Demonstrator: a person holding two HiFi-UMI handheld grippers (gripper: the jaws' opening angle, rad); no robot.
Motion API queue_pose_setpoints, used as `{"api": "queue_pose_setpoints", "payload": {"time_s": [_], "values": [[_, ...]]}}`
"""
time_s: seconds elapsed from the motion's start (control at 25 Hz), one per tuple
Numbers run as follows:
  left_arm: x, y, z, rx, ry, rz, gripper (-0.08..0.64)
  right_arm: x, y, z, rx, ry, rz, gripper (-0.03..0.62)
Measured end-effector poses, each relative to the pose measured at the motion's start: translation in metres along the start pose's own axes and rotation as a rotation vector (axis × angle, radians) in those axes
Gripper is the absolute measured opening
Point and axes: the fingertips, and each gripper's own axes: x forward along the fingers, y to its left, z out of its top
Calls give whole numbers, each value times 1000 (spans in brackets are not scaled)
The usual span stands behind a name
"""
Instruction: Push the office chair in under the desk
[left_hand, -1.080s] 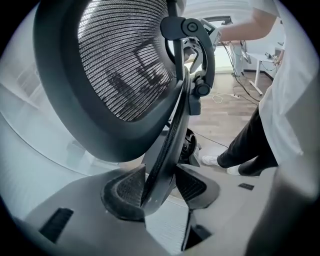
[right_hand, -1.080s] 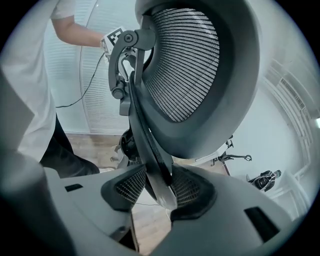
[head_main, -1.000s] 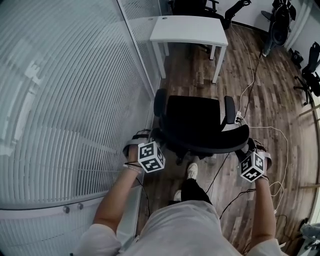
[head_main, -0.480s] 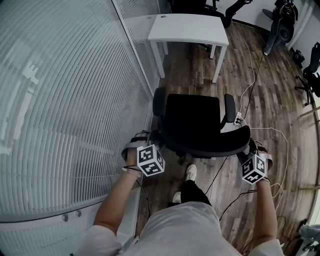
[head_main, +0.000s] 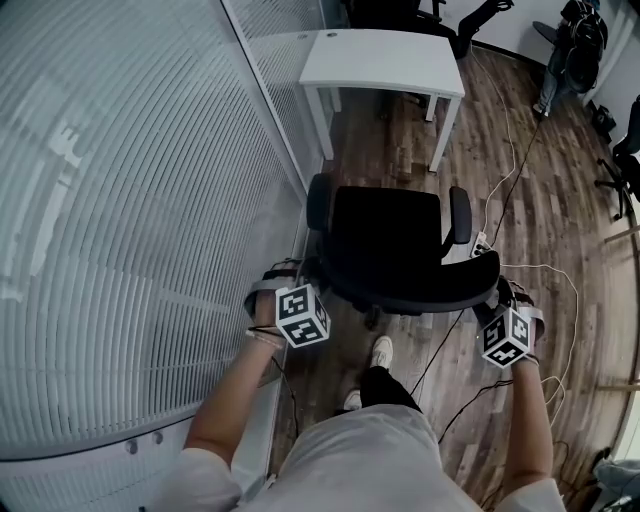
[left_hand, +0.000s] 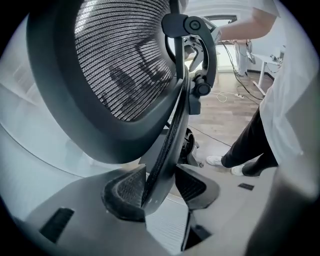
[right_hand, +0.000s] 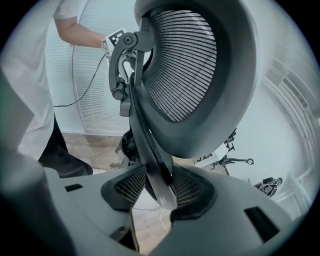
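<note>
1. Office chair (head_main: 390, 245) stands on the wood floor (head_main: 540, 200), well short of the white bench (head_main: 385, 55), its seat facing it.
2. Your left hand-held gripper (left_hand: 160, 187) clamps one rim of the backrest (head_main: 420, 290); your right hand-held gripper (right_hand: 160, 187) clamps the opposite rim.
3. You seem set; nearly the whole push looks left.

White cable (head_main: 545, 268), wood floor (head_main: 560, 200), ribbed glass wall (head_main: 130, 200)
</note>
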Motion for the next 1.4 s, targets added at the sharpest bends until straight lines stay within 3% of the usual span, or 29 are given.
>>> {"api": "queue_pose_setpoints", "payload": {"time_s": [1.4], "values": [[84,130,24,-89,54,24,202,98,-136,6,-38,-46,22,169]]}}
